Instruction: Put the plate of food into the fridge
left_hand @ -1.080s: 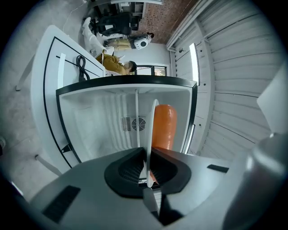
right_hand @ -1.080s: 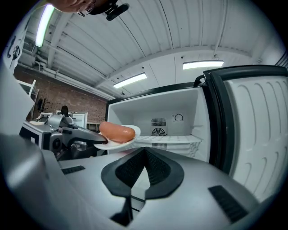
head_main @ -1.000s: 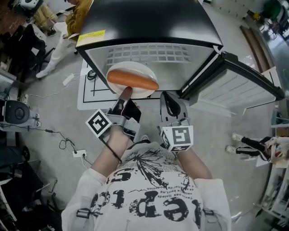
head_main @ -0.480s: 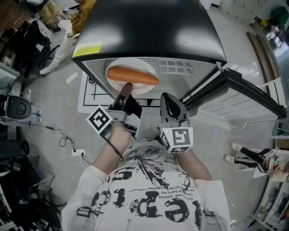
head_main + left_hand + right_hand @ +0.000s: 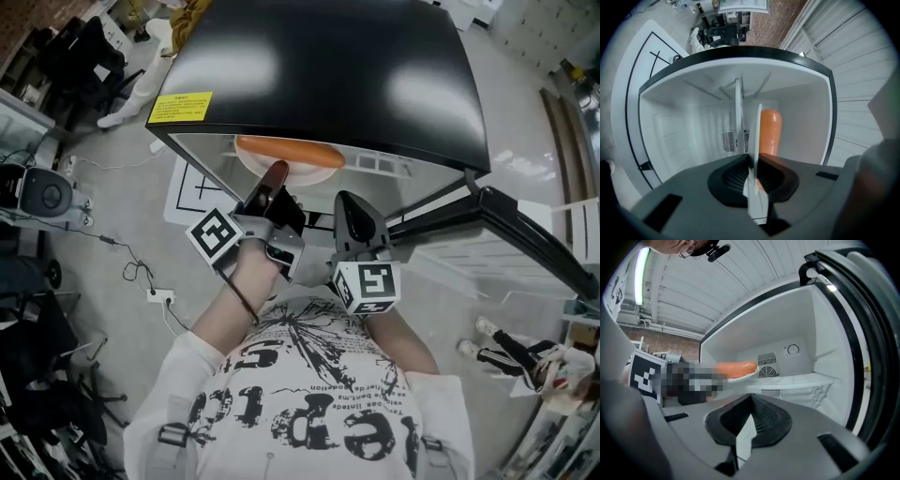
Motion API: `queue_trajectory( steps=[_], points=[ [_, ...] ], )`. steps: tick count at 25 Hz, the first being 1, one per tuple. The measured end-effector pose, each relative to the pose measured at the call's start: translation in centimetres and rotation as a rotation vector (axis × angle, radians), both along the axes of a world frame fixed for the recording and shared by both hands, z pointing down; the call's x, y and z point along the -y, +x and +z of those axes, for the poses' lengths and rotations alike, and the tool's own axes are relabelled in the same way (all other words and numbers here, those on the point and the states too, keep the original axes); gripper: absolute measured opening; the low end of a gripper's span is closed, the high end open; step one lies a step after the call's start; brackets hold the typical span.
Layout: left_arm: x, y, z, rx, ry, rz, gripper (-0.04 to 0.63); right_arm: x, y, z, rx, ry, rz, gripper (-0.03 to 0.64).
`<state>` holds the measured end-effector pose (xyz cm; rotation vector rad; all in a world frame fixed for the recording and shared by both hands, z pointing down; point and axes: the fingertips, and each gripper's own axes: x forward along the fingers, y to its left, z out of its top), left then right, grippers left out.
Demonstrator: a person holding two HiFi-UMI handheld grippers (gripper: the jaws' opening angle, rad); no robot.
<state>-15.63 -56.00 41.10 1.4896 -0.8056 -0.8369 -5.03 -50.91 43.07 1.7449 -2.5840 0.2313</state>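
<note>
- Under the black top of the fridge (image 5: 319, 75), the plate (image 5: 319, 174) is now half hidden in the head view. A second ago it was seen whole, out in front of the open cavity.
- From this it is judged that the carry is nearly over. The plate has been brought past the threshold, and only the setting-down and the release are left.
- The plate is gripped at its near rim by the left gripper (image 5: 272, 180), whose jaws are closed narrow on the thin edge. In the left gripper view the plate is seen edge-on between them.
- The right gripper (image 5: 351, 201) is held just beside the left one, short of the opening. Its jaws are drawn together and nothing is between them.
- One sausage (image 5: 281, 148) is carried on the plate, laid across it; no other food is seen there.
- Inside the fridge a white shelf (image 5: 801, 379) is shown in the right gripper view. The plate is held over its front left part, but whether the two touch cannot be told.
- Nothing else is seen stored in the cavity; only vents (image 5: 766, 365) are set in the back wall.
- The door (image 5: 506, 220) is swung wide to the right, well apart from both grippers.
</note>
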Motion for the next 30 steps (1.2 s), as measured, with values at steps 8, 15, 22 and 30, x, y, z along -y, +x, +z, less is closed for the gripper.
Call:
queue_trajectory(
  steps=[8,15,22,30],
  points=[
    [1.5,0.7,-0.2,0.006,-0.009,-0.010,0.035,1.3,0.3,0.9,0.007,-0.031,-0.016,0.000],
    [1.3,0.7,0.2,-0.007,-0.054,-0.016,0.035,1.8,-0.2,1.0,0.002,-0.030,-0.028,0.000],
    [1.3,0.8,-0.1,-0.018,-0.084,-0.022,0.046,1.9,-0.4,1.0,0.002,-0.027,-0.033,0.000],
    [1.3,0.9,-0.1,-0.022,-0.081,-0.023,0.055,1.8,-0.1,1.0,-0.016,-0.021,-0.025,0.000]
  ],
)
